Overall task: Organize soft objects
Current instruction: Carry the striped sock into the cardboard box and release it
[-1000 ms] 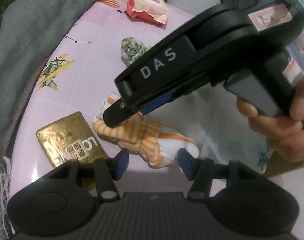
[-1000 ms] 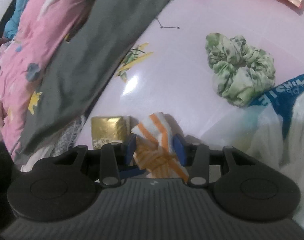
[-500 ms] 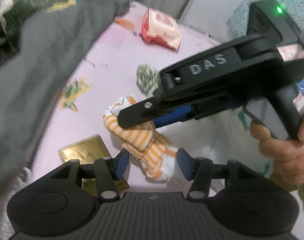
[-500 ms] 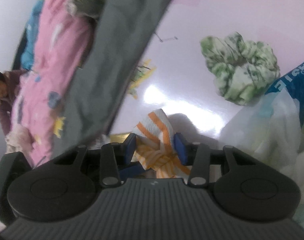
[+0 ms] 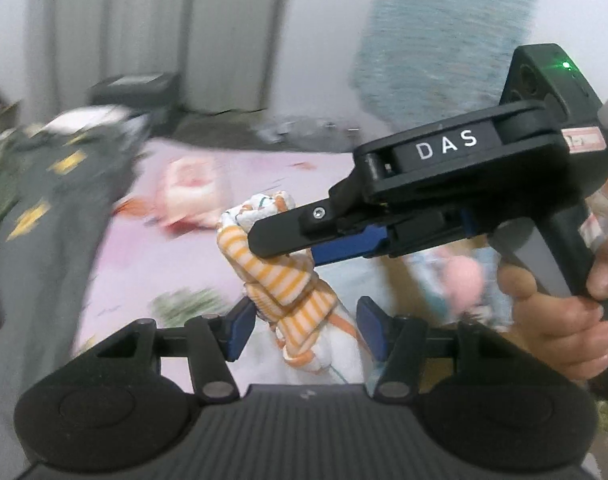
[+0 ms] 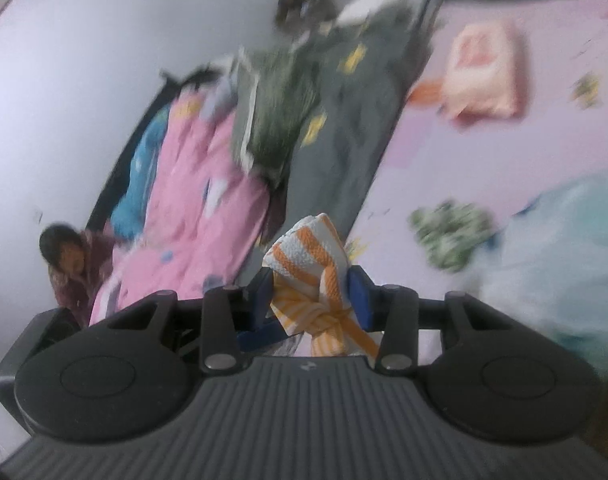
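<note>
An orange-and-white striped sock bundle [image 5: 282, 280] hangs in the air above the pink table. My right gripper [image 6: 310, 290] is shut on its upper end [image 6: 308, 256]; the gripper body shows in the left wrist view [image 5: 444, 200] coming in from the right. My left gripper [image 5: 302, 330] is open, its blue pads on either side of the bundle's lower part, not pressing it. A green patterned scrunchie [image 6: 448, 236] lies on the table, also seen in the left wrist view [image 5: 188, 304]. Both views are blurred.
A pink-and-red tissue pack [image 6: 484, 76] lies further back on the pink table [image 6: 444, 152]. A grey garment [image 6: 344, 128] drapes over the table's left edge, with pink bedding [image 6: 196, 208] beyond. A pale blue plastic bag [image 6: 564, 256] sits at the right.
The right gripper has lifted the striped sock bundle off the table, and both grippers have risen and tilted up. The gold packet has dropped out of view.
</note>
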Demonstrator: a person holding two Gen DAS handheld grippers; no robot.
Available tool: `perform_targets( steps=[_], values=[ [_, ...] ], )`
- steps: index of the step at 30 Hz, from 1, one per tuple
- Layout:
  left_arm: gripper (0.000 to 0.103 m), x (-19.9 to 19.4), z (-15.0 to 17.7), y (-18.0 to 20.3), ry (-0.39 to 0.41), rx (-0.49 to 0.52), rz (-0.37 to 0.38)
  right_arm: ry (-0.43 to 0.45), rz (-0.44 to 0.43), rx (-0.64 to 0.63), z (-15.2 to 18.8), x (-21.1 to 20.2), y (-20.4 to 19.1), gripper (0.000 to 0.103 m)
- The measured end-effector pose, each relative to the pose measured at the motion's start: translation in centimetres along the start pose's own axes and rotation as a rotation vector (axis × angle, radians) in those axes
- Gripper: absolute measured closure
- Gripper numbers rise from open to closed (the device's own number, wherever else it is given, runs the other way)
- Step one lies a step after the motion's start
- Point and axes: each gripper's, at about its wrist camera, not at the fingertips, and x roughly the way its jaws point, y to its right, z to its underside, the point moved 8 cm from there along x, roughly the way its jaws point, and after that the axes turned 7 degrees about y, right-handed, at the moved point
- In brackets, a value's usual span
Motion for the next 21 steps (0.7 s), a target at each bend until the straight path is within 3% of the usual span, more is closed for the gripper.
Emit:
perform_targets(
  steps=[5,11,16,21],
  values=[
    [0.046,3.2,-1.0,7.5,-0.037,0.064,0.145,0.148,0.080,0.047,-0.7,-9.2,3.9,0.062],
    [0.046,9.5,0.8,15.0,-0.193,0.100,0.301,0.224,0.213,0.159,1.5,-17.1,11.1,0.062],
    [0.046,14.3,3.7,18.4,-0.332,0.124,0.363,0.227,0.305,0.276,4.9,-20.4,17.9,0.061],
    [0.046,16.2,7.5,19.5,-0.463,0.139,0.376,0.181,0.344,0.360,8.4,-20.1,22.9,0.061]
  ],
)
